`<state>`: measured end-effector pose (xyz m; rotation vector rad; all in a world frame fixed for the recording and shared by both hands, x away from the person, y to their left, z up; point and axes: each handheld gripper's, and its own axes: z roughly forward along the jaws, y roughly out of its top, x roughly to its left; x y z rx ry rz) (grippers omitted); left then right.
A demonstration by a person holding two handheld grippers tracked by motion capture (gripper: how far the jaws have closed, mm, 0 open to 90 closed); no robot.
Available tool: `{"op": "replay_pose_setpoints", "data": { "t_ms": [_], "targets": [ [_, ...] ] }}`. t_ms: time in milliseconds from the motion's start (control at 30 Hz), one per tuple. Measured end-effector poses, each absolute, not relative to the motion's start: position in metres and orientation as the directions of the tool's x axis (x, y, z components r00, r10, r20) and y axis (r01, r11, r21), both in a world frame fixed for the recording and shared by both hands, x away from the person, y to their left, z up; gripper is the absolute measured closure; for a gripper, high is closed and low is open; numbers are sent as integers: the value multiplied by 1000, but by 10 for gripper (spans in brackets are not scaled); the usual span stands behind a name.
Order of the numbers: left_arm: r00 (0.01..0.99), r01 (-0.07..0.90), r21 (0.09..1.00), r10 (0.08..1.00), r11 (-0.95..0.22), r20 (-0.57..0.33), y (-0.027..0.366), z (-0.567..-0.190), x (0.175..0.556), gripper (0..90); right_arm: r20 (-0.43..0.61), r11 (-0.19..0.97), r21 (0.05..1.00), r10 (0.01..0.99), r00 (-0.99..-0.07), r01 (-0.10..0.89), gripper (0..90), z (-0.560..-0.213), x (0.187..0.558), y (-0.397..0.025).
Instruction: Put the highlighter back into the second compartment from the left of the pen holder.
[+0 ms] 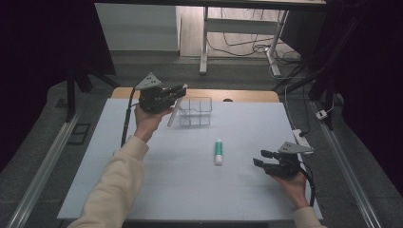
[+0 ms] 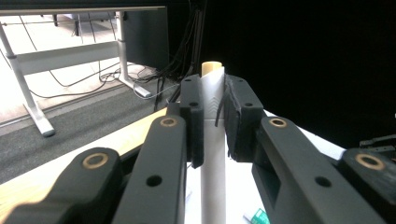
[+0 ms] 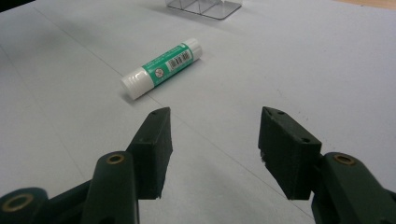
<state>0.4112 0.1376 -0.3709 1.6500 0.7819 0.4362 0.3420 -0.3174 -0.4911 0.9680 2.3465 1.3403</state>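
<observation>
The left gripper (image 1: 178, 90) is raised beside the clear box (image 1: 195, 111), forearm stretched forward, jaws clamped on a tilted white tube (image 2: 212, 140); the right gripper (image 1: 264, 158) rests low near the table's (image 1: 142, 199) right edge, jaws spread, holding nothing, aimed at the green glue stick (image 3: 161, 67) lying flat mid-table.

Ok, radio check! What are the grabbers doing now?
Left gripper shut on white stick, raised beside clear organizer box. Right gripper open, empty, near glue stick. Nothing in the way.

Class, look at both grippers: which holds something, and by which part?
The left gripper clamps a white stick near its upper end; the right gripper is open, holding nothing.
</observation>
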Motion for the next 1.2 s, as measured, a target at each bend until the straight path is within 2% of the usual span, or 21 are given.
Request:
{"op": "replay_pose_setpoints", "data": {
  "t_ms": [267,700,1200],
  "targets": [
    [694,272,960,704,-63,-150,133,-374,422,788,91,351,836,668,-739,421,437,-492,343,-318],
    [696,250,964,710,-95,-110,118,-373,428,788,89,355,834,668,-739,422,437,-494,343,-317],
    [690,257,961,716,-103,-108,108,-372,439,787,91,354,834,668,-738,423,437,-494,343,-318]
  ]
}}
